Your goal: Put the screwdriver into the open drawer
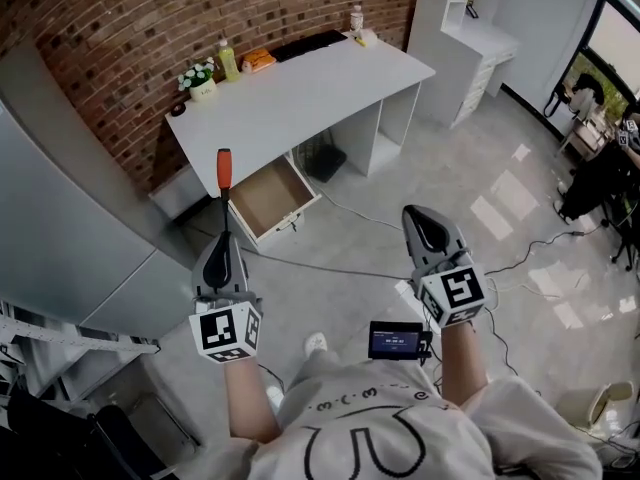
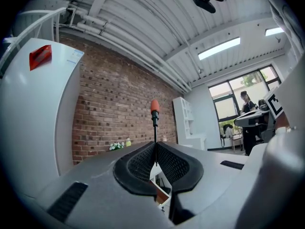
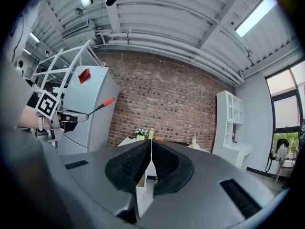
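Observation:
The screwdriver (image 1: 224, 178) has an orange handle and a thin dark shaft. My left gripper (image 1: 227, 240) is shut on the shaft, and the handle sticks out ahead of it, over the floor short of the desk. In the left gripper view the screwdriver (image 2: 155, 123) rises straight from between the closed pads. The open drawer (image 1: 268, 197), wooden inside, stands pulled out from under the white desk (image 1: 300, 93), just right of the handle. My right gripper (image 1: 424, 223) is shut with nothing in it, held over the floor. The right gripper view shows the screwdriver (image 3: 101, 104) at the left.
On the desk stand a flower pot (image 1: 203, 85), a yellow bottle (image 1: 228, 62), an orange thing (image 1: 259, 60), a keyboard (image 1: 310, 44) and a white bottle (image 1: 356, 18). A grey fridge (image 1: 60, 228) is at the left. Cables (image 1: 340, 266) run across the floor. A white shelf unit (image 1: 470, 43) stands at the back right.

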The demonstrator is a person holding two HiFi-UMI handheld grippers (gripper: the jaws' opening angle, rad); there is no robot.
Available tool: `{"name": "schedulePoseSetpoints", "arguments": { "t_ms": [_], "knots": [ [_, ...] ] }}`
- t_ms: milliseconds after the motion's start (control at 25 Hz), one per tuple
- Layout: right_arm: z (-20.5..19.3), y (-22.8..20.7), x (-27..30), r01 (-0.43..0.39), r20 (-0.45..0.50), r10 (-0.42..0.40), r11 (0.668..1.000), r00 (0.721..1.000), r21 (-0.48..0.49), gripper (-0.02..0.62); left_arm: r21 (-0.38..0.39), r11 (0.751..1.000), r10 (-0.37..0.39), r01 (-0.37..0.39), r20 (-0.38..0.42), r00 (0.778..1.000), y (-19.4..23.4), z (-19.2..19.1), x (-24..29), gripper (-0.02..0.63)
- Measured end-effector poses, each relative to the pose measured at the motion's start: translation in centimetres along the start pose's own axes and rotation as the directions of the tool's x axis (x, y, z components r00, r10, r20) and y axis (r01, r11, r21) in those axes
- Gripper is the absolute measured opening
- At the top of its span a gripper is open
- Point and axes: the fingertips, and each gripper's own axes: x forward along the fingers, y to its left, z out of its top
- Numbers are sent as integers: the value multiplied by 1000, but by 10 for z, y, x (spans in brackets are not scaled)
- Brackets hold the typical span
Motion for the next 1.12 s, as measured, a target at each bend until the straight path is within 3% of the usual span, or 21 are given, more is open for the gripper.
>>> {"name": "schedulePoseSetpoints", "arguments": {
  "t_ms": [360,520,1120],
  "knots": [
    [12,23,96,21,-7,-21,1000,1000,6,20,-11,998,-59,59,-8,998,61,-13,69,21],
    [0,34,114,-1,-78,-1,1000,997,-28,20,-36,997,-67,65,-40,997,70,-30,84,21],
    [-39,-32,195,10,-85,-6,999,996,49,20,-57,996,-71,66,-98,993,70,-61,189,21]
  ]
}}
